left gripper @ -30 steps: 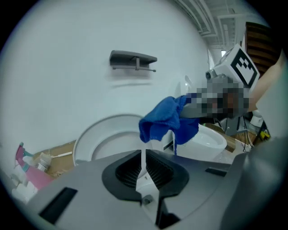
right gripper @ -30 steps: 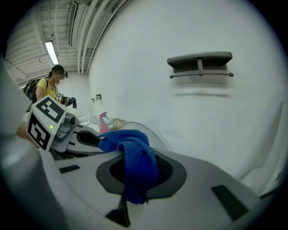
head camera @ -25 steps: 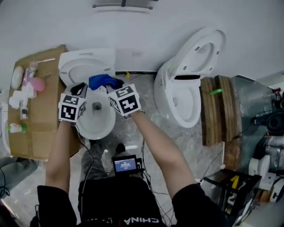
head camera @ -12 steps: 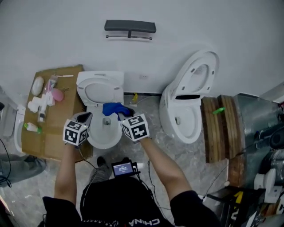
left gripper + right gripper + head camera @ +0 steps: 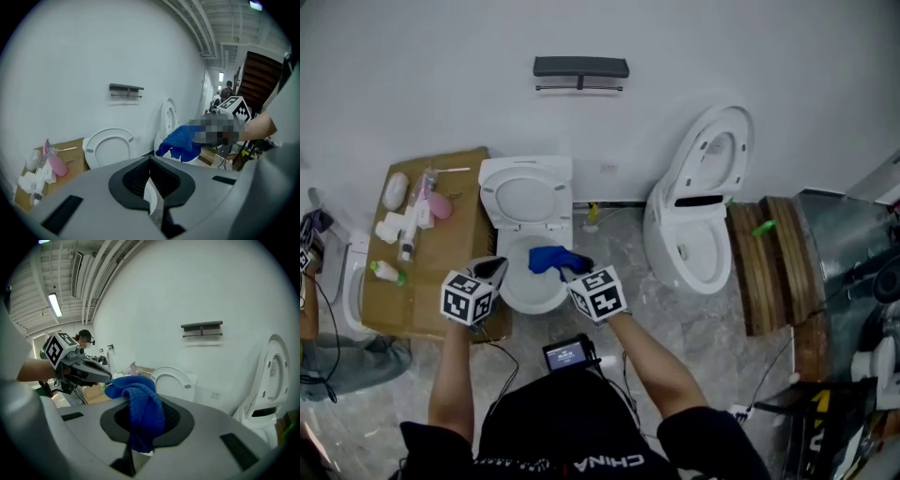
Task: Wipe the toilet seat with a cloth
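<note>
Bare white wall, grey mottled floor point(image 5: 614, 246). A dark rail point(image 5: 580, 67) is fixed to the wall above a white toilet point(image 5: 532, 292), whose lid point(image 5: 525, 199) stands raised against the wall. A second toilet point(image 5: 694, 239) stands to its right, its lid up as well, with wooden planks point(image 5: 766, 267) beyond it. Left of the first toilet lies a cardboard sheet point(image 5: 455, 258) with bottles and a pink item point(image 5: 441, 206) on it. A small screen point(image 5: 568, 353) sits at the person's waist.

Against a second ago:
- Both grippers are drawn back from the rear of the bowl toward the person. They now flank the bowl's front half.
- The blue cloth point(image 5: 551, 259) was bunched at the back of the bowl near the hinge. It is now over the bowl's middle, toward its right side. Whether it touches the rim cannot be told.
- More wall shows, and the rail is fully in view where only its lower edge showed before.

Right gripper point(image 5: 574, 273): jaws pinching the cloth, a thick fold draped over them and hanging down in front.

Left gripper point(image 5: 493, 270): jaws pressed together with nothing between them, beside the bowl's left edge, above the cardboard's near corner.
</note>
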A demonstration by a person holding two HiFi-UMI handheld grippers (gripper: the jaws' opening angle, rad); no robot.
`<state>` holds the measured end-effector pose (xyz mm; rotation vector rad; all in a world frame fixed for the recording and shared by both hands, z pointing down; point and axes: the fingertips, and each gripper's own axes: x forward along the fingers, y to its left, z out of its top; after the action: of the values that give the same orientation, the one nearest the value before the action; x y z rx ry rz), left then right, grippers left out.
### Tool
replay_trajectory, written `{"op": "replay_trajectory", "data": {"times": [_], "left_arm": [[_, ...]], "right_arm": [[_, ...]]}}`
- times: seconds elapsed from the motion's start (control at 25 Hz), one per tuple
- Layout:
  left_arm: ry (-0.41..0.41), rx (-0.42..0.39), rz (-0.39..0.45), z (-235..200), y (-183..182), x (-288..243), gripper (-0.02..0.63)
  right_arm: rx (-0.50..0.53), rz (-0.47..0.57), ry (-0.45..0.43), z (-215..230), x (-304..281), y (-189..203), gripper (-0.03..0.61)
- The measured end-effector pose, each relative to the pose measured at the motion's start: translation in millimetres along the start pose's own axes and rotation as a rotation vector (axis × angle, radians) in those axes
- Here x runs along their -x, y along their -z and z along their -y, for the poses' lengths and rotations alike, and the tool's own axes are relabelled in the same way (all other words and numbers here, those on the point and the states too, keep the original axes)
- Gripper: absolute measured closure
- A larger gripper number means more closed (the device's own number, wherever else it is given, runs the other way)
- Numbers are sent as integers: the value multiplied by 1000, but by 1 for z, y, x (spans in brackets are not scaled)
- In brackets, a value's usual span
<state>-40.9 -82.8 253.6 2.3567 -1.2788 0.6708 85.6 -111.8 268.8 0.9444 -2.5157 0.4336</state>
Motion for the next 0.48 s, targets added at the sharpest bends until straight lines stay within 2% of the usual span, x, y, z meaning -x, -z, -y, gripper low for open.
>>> {"op": "replay_trajectory", "data": {"times": [0.24,0.48], "left_arm": [[64,-13,-6,12,46,50,601],[93,-42,-11,29,96,97,601]], "right_arm": [[-49,17,66,-56,19,23,525],[-27,13,139,-111,45,44,525]]}}
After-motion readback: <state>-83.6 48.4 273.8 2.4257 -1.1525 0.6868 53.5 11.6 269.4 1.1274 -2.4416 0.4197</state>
